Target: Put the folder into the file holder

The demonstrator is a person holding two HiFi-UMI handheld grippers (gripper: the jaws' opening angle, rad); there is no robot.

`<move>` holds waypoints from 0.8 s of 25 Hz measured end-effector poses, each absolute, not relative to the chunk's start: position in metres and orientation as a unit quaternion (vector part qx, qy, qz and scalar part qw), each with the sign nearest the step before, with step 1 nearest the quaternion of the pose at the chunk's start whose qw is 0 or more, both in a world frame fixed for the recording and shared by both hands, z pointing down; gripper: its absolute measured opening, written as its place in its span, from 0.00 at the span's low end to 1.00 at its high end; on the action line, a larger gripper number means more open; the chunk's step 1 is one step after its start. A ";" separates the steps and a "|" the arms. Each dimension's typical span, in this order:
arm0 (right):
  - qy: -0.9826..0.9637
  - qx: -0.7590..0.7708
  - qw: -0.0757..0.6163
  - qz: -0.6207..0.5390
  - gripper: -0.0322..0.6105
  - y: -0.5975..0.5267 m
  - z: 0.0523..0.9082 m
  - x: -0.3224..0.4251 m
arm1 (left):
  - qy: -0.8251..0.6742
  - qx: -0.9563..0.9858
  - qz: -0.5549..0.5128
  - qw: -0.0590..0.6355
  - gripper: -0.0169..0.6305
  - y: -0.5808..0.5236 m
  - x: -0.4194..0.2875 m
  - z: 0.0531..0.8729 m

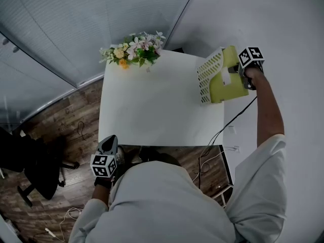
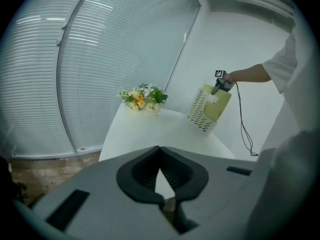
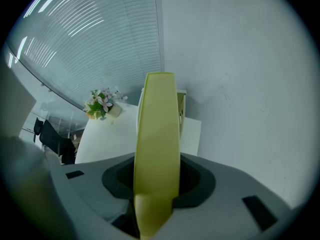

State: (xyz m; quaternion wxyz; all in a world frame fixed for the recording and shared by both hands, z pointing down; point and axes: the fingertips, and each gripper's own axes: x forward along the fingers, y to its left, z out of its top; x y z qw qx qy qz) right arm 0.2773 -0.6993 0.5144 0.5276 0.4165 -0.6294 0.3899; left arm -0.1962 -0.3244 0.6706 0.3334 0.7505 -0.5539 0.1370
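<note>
- Table (image 1: 152,105): a white top. It extends ahead of and to the left of the right gripper (image 1: 242,71). It lies ahead of and above the left gripper (image 1: 109,139), which is held low at the table's near left corner.
- File holder (image 1: 208,75): white, with a perforated side wall. It stands at the table's right edge, directly ahead of the right gripper. In the right gripper view only a strip of the holder (image 3: 182,110) shows, just past the folder's edge. From the left gripper, the holder (image 2: 199,111) is well apart, far ahead and to the right.
- Folder (image 1: 225,85): yellow-green. It sits against the holder's perforated wall, on the side nearer the right gripper. In the left gripper view the folder (image 2: 218,106) has its lower part in the holder and its upper part rising above it.
- Right gripper (image 3: 157,184): the jaws clamp the folder (image 3: 157,149), which stands edge-on between them and runs forward and upward from the pads.
- Left gripper (image 2: 159,151): the jaws are pressed together at the tips with nothing between them.
- Flower bunch (image 1: 135,49): stands at the table's far edge, far ahead of the left gripper and ahead-left of the right gripper.
- Cable (image 1: 228,123): a black cable hangs down behind the right gripper.
</note>
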 end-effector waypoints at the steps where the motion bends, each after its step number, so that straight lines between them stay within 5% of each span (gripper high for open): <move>1: -0.629 0.416 0.528 0.391 0.31 -0.700 0.517 0.277 | -0.554 0.750 0.138 0.334 0.04 -0.324 -0.196 0.671; 20: -0.690 0.435 0.464 0.344 0.43 -0.689 0.484 0.276 | -0.538 0.768 0.143 0.317 0.04 -0.328 -0.188 0.663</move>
